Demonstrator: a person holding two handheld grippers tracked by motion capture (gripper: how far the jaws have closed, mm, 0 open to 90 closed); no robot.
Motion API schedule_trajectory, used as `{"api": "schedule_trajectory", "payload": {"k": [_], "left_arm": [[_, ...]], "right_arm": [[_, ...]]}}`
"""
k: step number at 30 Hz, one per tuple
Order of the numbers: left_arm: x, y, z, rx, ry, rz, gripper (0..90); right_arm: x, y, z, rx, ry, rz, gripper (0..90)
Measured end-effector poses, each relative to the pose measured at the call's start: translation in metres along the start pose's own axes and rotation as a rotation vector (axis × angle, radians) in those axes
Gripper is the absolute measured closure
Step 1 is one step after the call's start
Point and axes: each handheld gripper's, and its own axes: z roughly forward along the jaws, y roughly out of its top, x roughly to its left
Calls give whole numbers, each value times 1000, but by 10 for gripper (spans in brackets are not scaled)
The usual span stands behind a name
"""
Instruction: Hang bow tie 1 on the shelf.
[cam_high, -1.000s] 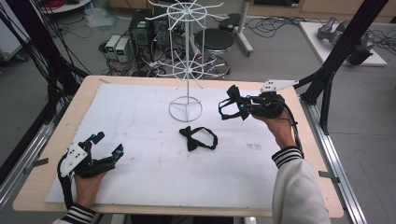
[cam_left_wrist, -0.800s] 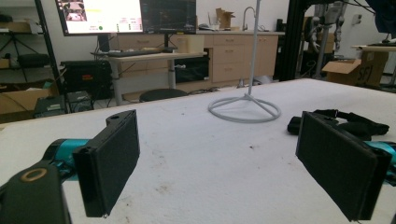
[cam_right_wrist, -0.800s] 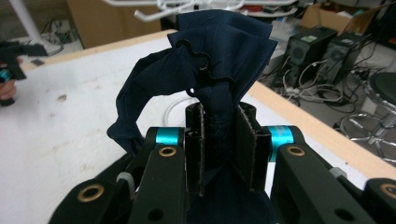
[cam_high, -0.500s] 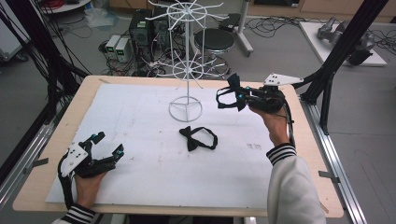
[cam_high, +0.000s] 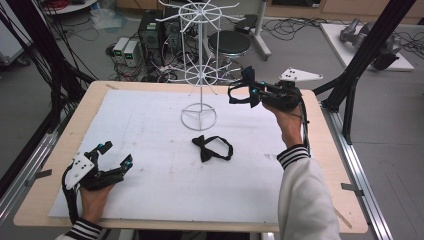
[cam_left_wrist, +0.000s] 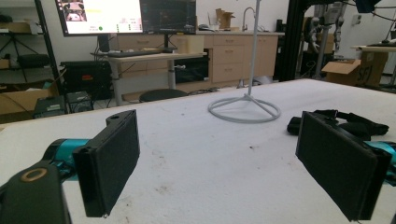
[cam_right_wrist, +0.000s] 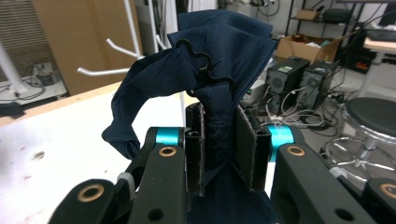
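My right gripper (cam_high: 246, 91) is raised beside the white wire rack (cam_high: 199, 75), level with its lower ring of arms, and is shut on a dark navy bow tie (cam_high: 238, 95). In the right gripper view the navy bow tie (cam_right_wrist: 219, 56) bunches up between the pads (cam_right_wrist: 246, 149) of the gripper (cam_right_wrist: 224, 144), with a rack arm (cam_right_wrist: 112, 70) just behind it. A second, black bow tie (cam_high: 212, 148) lies flat on the white mat in front of the rack's base. My left gripper (cam_high: 116, 153) rests open near the front left edge with nothing between its pads (cam_left_wrist: 112, 163).
The white mat (cam_high: 150, 125) covers a wooden table (cam_high: 330, 150). The rack's ring base (cam_left_wrist: 244, 109) stands mid-table at the back, with the black bow tie (cam_left_wrist: 355, 125) to its right in the left gripper view. Black frame posts (cam_high: 365, 65) flank the table.
My right gripper has risen and moved farther back toward the rack with the navy bow tie in it. The left gripper and the black bow tie have not moved.
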Motion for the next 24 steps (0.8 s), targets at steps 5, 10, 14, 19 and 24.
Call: {"api": "schedule_trajectory", "payload": {"k": [5,10,14,19,24], "left_arm": [[0,0,0,-1,0,0,140],[0,0,0,0,0,2,140],[0,0,0,2,-1,2,140],[0,0,0,2,-1,2,140],[0,0,0,1,-1,1,140]], "right_arm": [[-1,5,6,-15,-23,9,749],[-1,5,11,-16,-33,15,749],[-2,7,14,-9,-46,15,749],[-4,10,19,-25,-65,25,749],[-7,9,24,-33,-76,41,749]]}}
